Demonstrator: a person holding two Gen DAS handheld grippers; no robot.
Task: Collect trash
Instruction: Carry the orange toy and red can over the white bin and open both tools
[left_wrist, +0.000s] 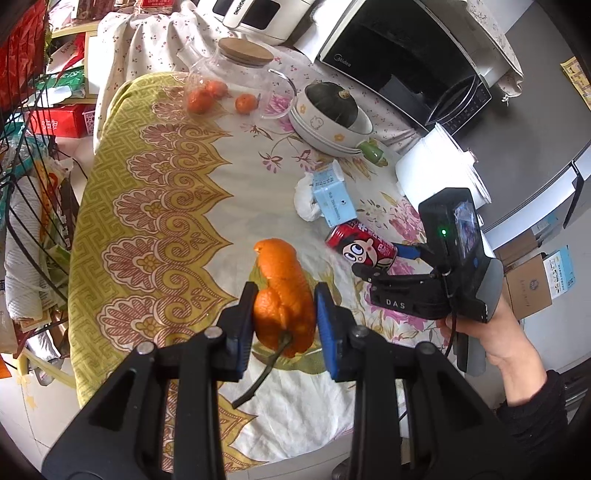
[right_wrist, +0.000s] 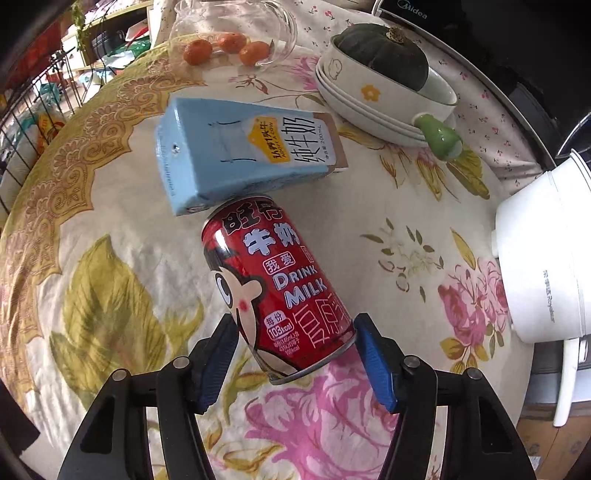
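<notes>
Here, left wrist view: the left gripper (left_wrist: 284, 317) has its two blue pads on either side of an orange peel (left_wrist: 282, 295) that lies on the flowered tablecloth (left_wrist: 166, 206); the pads sit at the peel's flanks, clamped on it as far as the view shows. A dark cable hangs in front of the peel. To the right, the right gripper (left_wrist: 388, 264), held in a hand (left_wrist: 491, 343), reaches a red can (left_wrist: 360, 249) lying on its side. Just behind the can: a light blue milk carton (left_wrist: 330, 197), with a crumpled white tissue (left_wrist: 304, 197) against its left side. Farther back: stacked bowls (left_wrist: 325, 125) holding a dark green squash (left_wrist: 332, 101), a glass jar (left_wrist: 236, 70) with a wooden lid, tangerines (left_wrist: 221, 98), a microwave (left_wrist: 402, 55). Right wrist view: the right gripper (right_wrist: 295, 349) straddles the lower end of the can (right_wrist: 275, 284); the jaws stand apart, the left pad close to the can's wall, the right pad near its rim, contact uncertain. The can's top end touches the carton (right_wrist: 243, 151), which lies flat. Bowls (right_wrist: 373, 99) with squash (right_wrist: 384, 51) beyond; a white cooker (right_wrist: 546, 251) at right.
</notes>
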